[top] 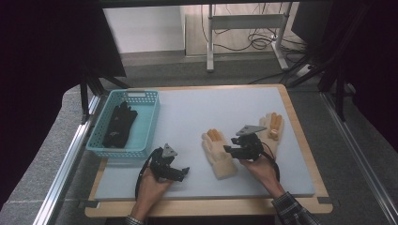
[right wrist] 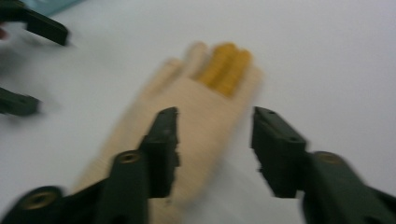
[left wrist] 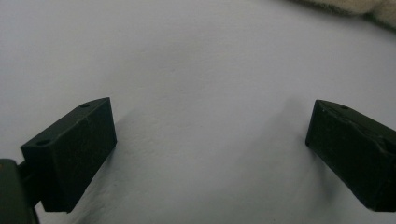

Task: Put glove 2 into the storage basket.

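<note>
Right gripper (top: 228, 151), jaws parted, poised over cream glove (top: 218, 151) lying mid-table, yellow fingertips pointing away. Left gripper (top: 184, 171), jaws wide and holding nothing, above bare grey table (top: 187, 112) near front edge. Second glove (top: 273, 127) beside right edge.

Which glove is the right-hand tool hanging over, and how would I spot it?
Start at the blue-grey mat, then look right of the turquoise basket. Two cream gloves with orange fingers lie there; it is the near glove, mid-mat, under the open right tool. The far glove lies by the mat's right edge.
</note>
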A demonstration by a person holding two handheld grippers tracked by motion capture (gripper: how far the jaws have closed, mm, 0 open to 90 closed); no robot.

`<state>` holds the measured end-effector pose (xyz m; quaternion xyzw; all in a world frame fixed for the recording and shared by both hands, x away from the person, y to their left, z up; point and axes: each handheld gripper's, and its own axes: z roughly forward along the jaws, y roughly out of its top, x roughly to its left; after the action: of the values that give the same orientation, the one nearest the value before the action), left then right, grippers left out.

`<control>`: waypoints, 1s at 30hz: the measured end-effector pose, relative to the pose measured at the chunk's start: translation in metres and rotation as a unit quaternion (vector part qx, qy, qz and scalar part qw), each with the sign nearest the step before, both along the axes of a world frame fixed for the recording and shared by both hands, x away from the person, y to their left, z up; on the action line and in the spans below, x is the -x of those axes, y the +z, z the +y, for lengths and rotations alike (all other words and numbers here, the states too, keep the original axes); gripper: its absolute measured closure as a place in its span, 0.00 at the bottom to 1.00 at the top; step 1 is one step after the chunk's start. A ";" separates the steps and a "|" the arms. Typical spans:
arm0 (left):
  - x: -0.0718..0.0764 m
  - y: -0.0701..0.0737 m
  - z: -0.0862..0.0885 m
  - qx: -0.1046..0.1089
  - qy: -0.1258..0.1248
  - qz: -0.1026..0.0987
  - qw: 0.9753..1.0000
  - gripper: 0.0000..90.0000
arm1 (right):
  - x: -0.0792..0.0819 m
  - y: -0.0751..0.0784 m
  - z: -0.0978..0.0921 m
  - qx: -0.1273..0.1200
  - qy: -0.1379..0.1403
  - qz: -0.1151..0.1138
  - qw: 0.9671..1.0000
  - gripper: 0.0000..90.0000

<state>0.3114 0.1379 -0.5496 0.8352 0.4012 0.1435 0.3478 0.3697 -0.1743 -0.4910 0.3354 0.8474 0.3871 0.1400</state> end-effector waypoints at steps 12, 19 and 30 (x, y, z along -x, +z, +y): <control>0.000 0.000 0.000 0.001 0.001 0.000 1.000 0.02 | 0.017 -0.028 -0.015 0.033 0.009 0.028 0.999 0.82; 0.000 0.000 0.000 0.001 0.001 0.000 1.000 0.02 | 0.031 -0.028 0.003 0.017 0.041 0.036 0.998 0.81; 0.000 0.000 0.000 0.001 0.001 0.000 1.000 0.02 | 0.027 -0.024 -0.008 0.019 0.026 0.021 0.999 0.69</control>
<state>0.3112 0.1378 -0.5497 0.8347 0.4020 0.1430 0.3481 0.3428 -0.1820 -0.5148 0.3184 0.8657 0.3678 0.1182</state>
